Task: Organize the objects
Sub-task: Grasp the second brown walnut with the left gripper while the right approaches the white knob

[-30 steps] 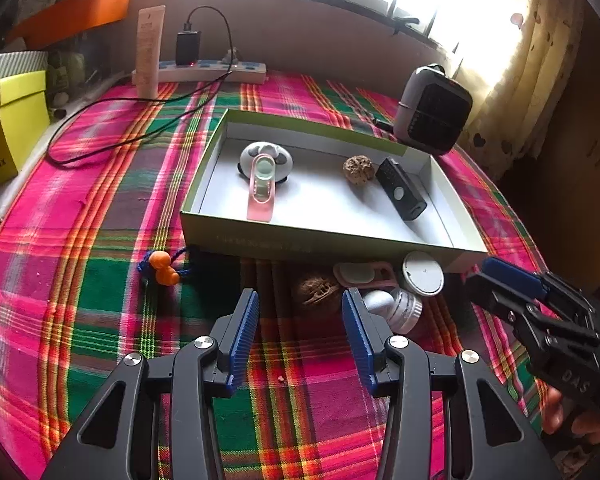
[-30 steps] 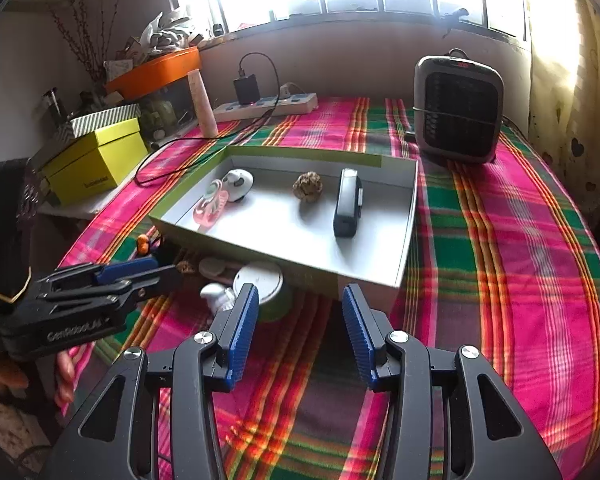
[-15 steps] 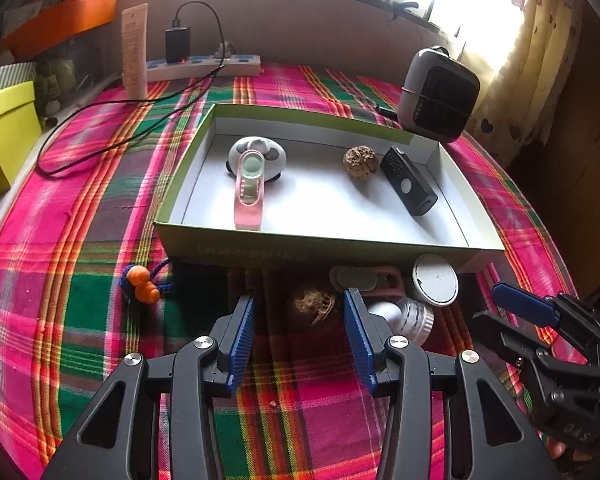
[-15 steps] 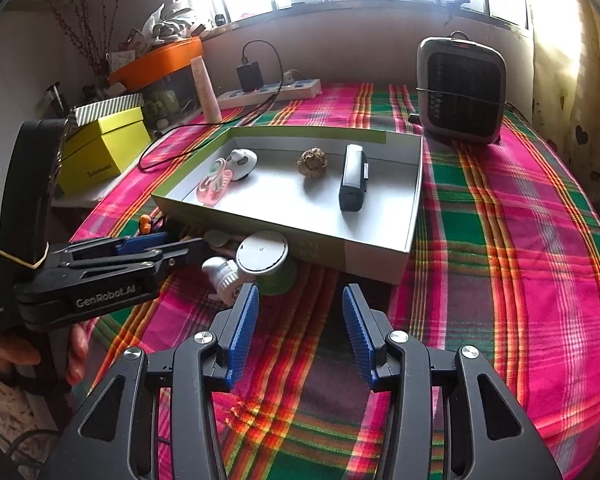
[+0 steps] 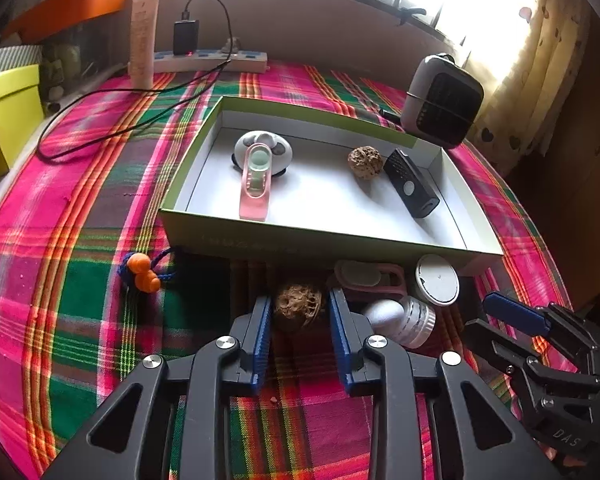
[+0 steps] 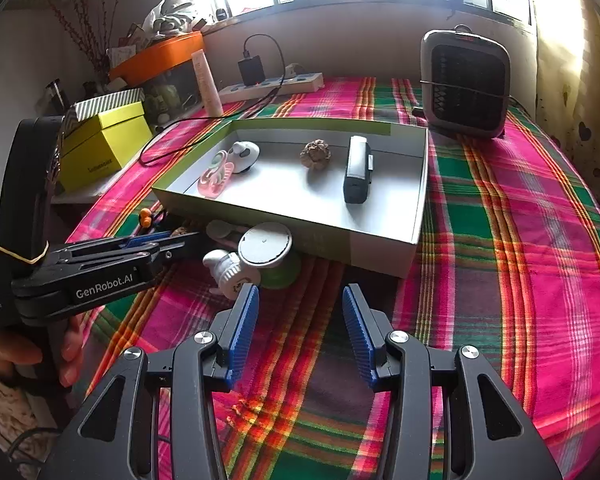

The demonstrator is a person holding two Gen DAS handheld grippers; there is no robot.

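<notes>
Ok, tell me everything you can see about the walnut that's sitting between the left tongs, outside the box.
The walnut is a brown, deeply wrinkled, roundish shell, whole as far as it shows. It rests on the plaid tablecloth just in front of the green box's near wall, left of a white bulb-shaped item. The left tongs have just been closing around it; their blue pads flank it on both sides and appear to press on it. Its underside is hidden.

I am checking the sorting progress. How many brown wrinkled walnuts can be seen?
2. One brown wrinkled walnut lies inside the shallow green-edged cardboard box. The other sits on the plaid tablecloth before the box, between the left claw pads. None seem hidden.
</notes>
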